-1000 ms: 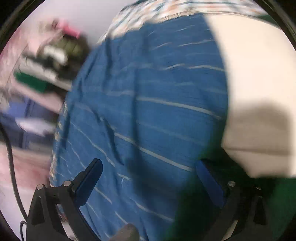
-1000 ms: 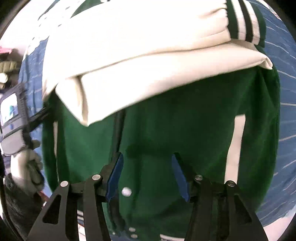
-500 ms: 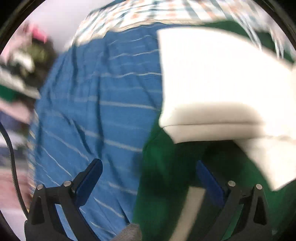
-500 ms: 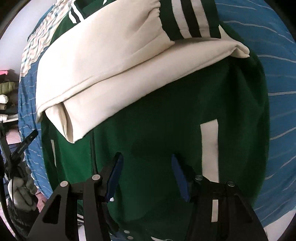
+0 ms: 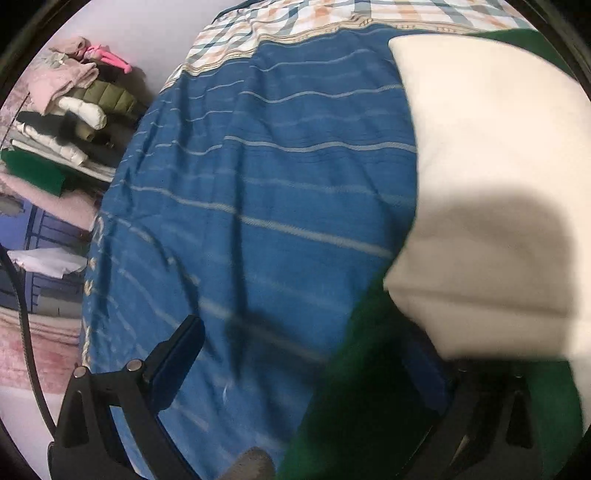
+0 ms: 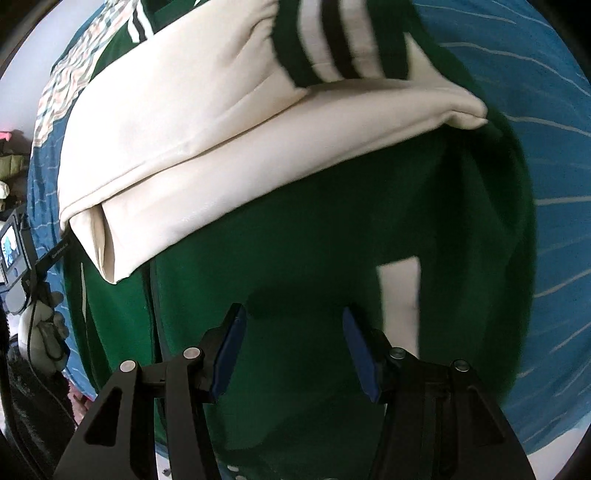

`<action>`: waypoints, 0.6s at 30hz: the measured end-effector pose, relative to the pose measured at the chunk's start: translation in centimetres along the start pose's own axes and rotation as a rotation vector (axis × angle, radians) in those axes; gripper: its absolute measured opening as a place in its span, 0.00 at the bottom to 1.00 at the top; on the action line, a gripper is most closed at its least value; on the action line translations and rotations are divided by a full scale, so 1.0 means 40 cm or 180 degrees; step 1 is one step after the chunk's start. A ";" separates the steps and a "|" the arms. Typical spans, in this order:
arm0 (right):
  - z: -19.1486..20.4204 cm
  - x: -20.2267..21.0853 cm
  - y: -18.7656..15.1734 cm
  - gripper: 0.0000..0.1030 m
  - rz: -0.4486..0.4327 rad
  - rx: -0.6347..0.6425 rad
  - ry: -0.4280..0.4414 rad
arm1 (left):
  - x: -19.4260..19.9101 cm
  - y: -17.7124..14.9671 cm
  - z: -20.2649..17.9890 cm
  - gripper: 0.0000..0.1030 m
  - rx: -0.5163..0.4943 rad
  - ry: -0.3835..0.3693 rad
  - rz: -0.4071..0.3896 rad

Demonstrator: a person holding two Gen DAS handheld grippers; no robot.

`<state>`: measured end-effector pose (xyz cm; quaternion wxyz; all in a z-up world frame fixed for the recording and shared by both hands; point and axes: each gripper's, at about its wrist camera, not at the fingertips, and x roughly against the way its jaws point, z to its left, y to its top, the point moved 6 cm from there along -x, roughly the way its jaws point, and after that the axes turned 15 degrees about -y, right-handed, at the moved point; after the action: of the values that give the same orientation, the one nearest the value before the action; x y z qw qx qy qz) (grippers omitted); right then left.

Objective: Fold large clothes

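In the left wrist view, the left gripper [image 5: 295, 365] hung over a blue striped bedspread [image 5: 266, 192] with its jaws spread wide and nothing between them. One blue-padded finger [image 5: 177, 362] stood over bare bedspread; the other was half lost in shadow against the green body of a varsity jacket [image 5: 354, 398]. The jacket's cream sleeve [image 5: 487, 192] lay folded across the right of the view, its straight near edge just above the far finger. To the left of the jacket the bedspread ran open and unoccupied as far as the bed's edge, with a checked sheet [image 5: 295, 26] at the far end. Beyond that edge, a pile of folded clothes [image 5: 70, 122] sat against the wall.

In the right wrist view, the right gripper [image 6: 291, 350] pointed steeply down at the green front of the jacket [image 6: 295, 258] — jaws about half open, pads clear of the cloth and gripping nothing. The cream sleeves [image 6: 192, 140] were folded across the chest, and a striped green cuff [image 6: 325, 44] lay on top. The jacket's right edge curved against open bedspread [image 6: 554, 184]. At the far left, a gloved hand [image 6: 44, 332] held the other gripper's handle near the bed's edge.
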<state>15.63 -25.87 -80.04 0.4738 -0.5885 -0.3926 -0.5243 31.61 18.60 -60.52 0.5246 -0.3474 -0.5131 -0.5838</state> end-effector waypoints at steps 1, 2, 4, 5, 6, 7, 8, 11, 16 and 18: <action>-0.016 0.014 -0.008 0.55 -0.0012 -0.0051 0.0005 | 0.038 -0.015 -0.008 1.00 0.0026 -0.0018 -0.0041; -0.018 0.022 -0.016 0.55 -0.0032 -0.0092 0.0004 | 0.074 -0.026 -0.019 1.00 0.0043 -0.0080 -0.0096; -0.066 0.056 -0.021 0.55 -0.0142 -0.0195 -0.0030 | 0.161 -0.068 -0.035 1.00 0.0067 -0.0133 -0.0207; -0.110 0.083 -0.030 0.54 -0.0234 -0.0278 -0.0058 | 0.189 -0.086 -0.040 1.00 0.0052 -0.0141 -0.0241; -0.148 0.100 -0.037 0.53 -0.0261 -0.0335 -0.0098 | 0.226 -0.119 -0.052 1.00 0.0032 -0.0135 -0.0264; -0.178 0.112 -0.040 0.48 -0.0266 -0.0366 -0.0108 | 0.244 -0.140 -0.059 1.00 0.0033 -0.0111 -0.0268; -0.217 0.121 -0.043 0.47 -0.0262 -0.0422 -0.0111 | 0.259 -0.161 -0.067 1.00 0.0039 -0.0111 -0.0252; -0.283 0.129 -0.030 0.47 -0.0214 -0.0448 -0.0178 | 0.275 -0.235 -0.125 1.00 0.0024 -0.0130 -0.0109; -0.322 0.134 0.108 0.48 -0.0353 0.0021 -0.0339 | 0.259 -0.289 -0.193 1.00 0.0101 0.0009 0.0032; -0.312 0.102 0.170 0.48 -0.0354 0.0211 -0.0383 | 0.264 -0.305 -0.208 1.00 0.0156 0.0131 0.0023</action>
<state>19.69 -39.77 -76.98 0.4387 -0.5803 -0.4696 -0.5002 18.71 6.95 -55.36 0.5455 -0.3241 -0.5151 -0.5762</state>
